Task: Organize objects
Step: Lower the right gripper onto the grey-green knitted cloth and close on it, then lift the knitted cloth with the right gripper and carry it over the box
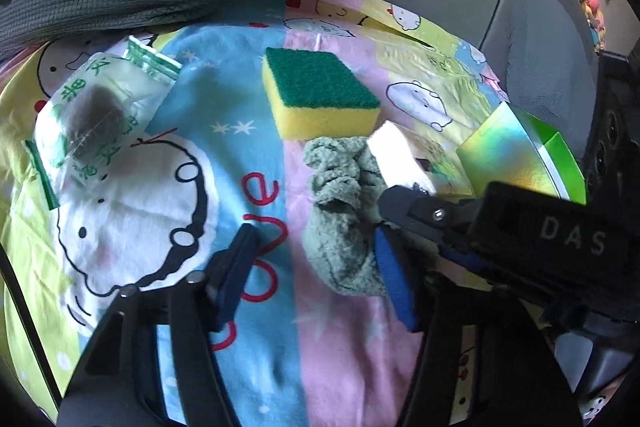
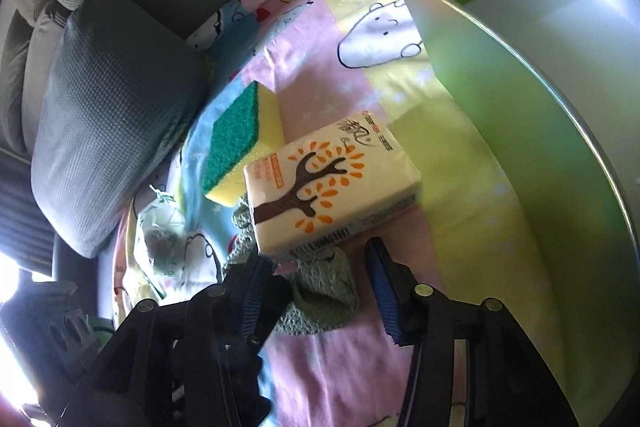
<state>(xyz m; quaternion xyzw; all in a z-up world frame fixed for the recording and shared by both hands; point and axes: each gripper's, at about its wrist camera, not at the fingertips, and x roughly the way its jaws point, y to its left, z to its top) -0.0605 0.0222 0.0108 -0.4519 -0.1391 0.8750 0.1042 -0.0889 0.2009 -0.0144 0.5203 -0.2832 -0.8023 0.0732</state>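
On a cartoon-print bedsheet (image 1: 256, 131), both tools stand apart around a green cloth (image 1: 340, 227); the green box (image 2: 520, 155) beside the tissue pack (image 2: 332, 187) holds nothing visible.

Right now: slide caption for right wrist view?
Right gripper open near tissue pack, beside green box.

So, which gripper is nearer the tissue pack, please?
Right. The right gripper is just short of the tissue pack; the left gripper sits farther back, beside the green cloth.
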